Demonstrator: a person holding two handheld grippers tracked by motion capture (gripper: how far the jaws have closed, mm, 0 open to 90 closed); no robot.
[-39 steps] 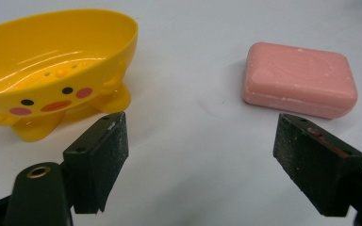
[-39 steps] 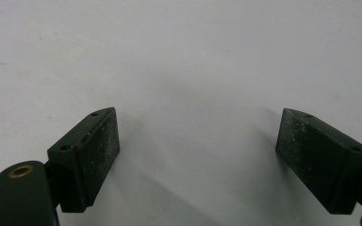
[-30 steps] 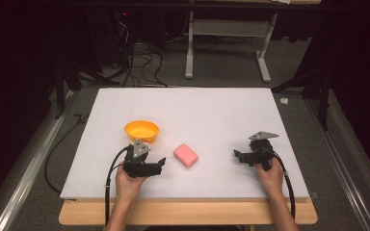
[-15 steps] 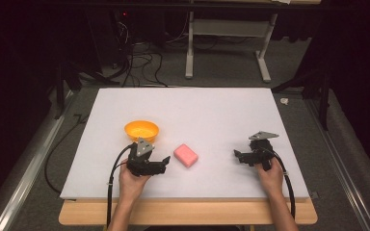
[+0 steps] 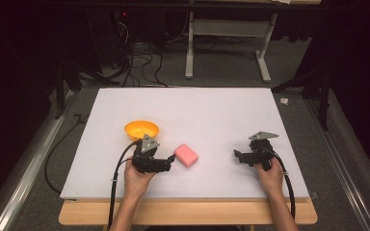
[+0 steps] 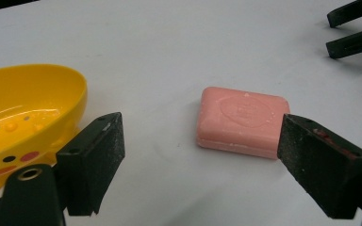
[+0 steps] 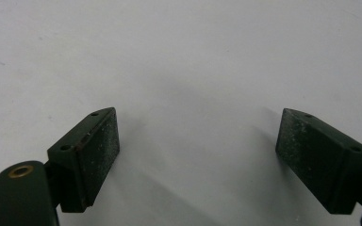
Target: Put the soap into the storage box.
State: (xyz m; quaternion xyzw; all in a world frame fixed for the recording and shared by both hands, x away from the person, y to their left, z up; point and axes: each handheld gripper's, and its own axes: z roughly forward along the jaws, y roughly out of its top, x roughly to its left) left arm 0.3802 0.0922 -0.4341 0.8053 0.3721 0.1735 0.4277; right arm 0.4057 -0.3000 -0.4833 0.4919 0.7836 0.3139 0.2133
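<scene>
The white table point(image 5: 183, 110) fills the middle of the high view. At its lower left stands the yellow bowl point(image 5: 141, 129). My left gripper point(image 6: 200, 155) is just below it, jaws wide, with the pink soap point(image 6: 242, 120) close ahead, untouched. My right gripper point(image 7: 198, 155), at lower right, is wide too, holding nothing.

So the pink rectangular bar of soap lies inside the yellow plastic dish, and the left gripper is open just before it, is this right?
Not quite. The pink rectangular bar of soap lies on the white table, beside the yellow plastic dish and apart from it, as the left gripper view shows. The left gripper is indeed open just before it.
</scene>
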